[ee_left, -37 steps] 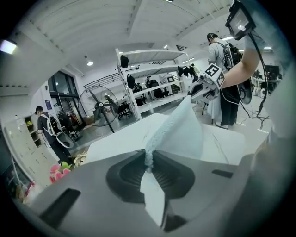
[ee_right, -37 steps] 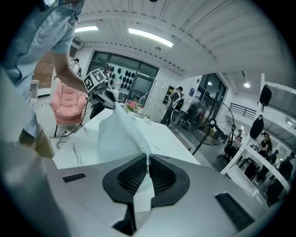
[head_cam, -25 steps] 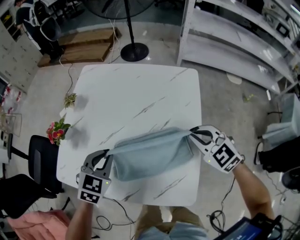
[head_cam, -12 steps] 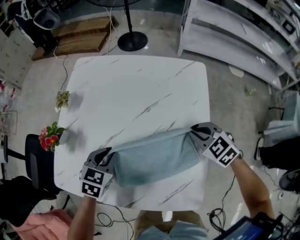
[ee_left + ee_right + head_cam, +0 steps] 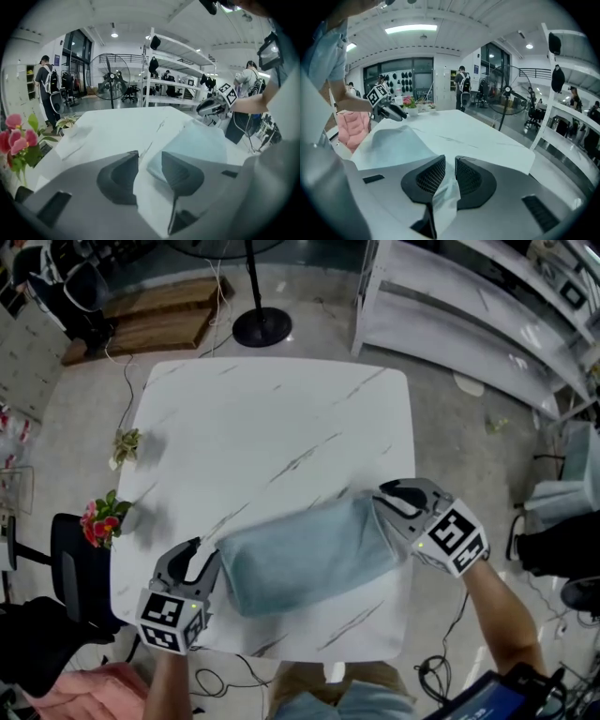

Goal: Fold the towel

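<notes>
Releasing the finished fold

My left gripper (image 5: 204,557) has just opened its jaws wide, clear of the pale blue-grey cloth towel (image 5: 305,554). My right gripper (image 5: 386,500) has just opened narrowly, with cloth loose between. The towel lies doubled on the white marbled worktop (image 5: 272,418). Next I'd back both out without dragging it.

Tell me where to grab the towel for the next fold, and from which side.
Grip the towel by the two corners of its short end at the head view's right, coming low from that side. It lies flat on the table as a long folded strip, so that end would likely carry across onto the other.
</notes>
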Available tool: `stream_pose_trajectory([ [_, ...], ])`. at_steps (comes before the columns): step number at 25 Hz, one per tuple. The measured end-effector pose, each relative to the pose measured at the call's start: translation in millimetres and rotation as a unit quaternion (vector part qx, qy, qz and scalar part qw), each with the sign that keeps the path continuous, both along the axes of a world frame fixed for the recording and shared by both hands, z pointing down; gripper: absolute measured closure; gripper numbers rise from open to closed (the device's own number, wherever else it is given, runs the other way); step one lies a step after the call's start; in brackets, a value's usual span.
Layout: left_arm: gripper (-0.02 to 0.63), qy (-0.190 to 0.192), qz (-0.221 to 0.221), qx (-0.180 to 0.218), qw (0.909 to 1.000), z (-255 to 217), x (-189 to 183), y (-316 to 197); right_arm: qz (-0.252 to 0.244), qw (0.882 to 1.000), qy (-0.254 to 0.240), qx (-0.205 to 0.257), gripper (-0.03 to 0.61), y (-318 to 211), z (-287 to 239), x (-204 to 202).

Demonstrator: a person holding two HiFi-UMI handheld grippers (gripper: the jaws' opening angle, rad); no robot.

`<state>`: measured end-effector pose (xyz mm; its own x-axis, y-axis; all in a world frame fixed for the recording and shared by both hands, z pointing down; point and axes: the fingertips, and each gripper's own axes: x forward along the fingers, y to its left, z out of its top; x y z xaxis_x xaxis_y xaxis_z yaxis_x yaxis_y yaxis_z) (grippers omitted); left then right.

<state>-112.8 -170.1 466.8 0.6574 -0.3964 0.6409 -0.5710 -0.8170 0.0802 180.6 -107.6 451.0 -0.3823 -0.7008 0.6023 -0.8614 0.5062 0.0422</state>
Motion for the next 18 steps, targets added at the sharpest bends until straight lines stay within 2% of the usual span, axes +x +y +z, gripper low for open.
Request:
stream_pose_trajectory([
  [2,0.462,0.014,0.01,-0.006,0.9998,-3.2,15.6,10.8,-0.019,1.0,-0.01,-0.002,0.502,-0.8,1.3,-23.1],
  [3,0.463,0.008,0.022,-0.007,0.9997,1.9,23.7,17.2,-0.026,1.0,-0.009,-0.007,0.503,-0.4,8.1,-30.4],
  [7,0.474,-0.061,0.064,0.017,0.996,41.1,37.4,22.1,-0.023,0.998,0.028,-0.046,0.532,3.8,53.7,-18.2],
  [9,0.48,-0.064,0.066,0.011,0.9957,49.3,36.9,18.9,-0.017,0.997,0.04,-0.059,0.546,4.6,68.4,-7.4],
  [13,0.482,-0.059,0.066,-0.01,0.9961,50.5,36.4,19.2,-0.012,0.999,0.016,-0.044,0.543,6.5,39.1,-12.4],
  [16,0.486,-0.058,0.062,-0.008,0.9963,51.5,36.1,19.0,-0.043,0.998,-0.01,-0.041,0.543,27.3,15.5,-43.5],
  [18,0.488,-0.06,0.06,-0.019,0.9962,52.0,34.7,20.7,-0.06,0.997,0.009,-0.057,0.545,46.9,27.4,-54.1],
])
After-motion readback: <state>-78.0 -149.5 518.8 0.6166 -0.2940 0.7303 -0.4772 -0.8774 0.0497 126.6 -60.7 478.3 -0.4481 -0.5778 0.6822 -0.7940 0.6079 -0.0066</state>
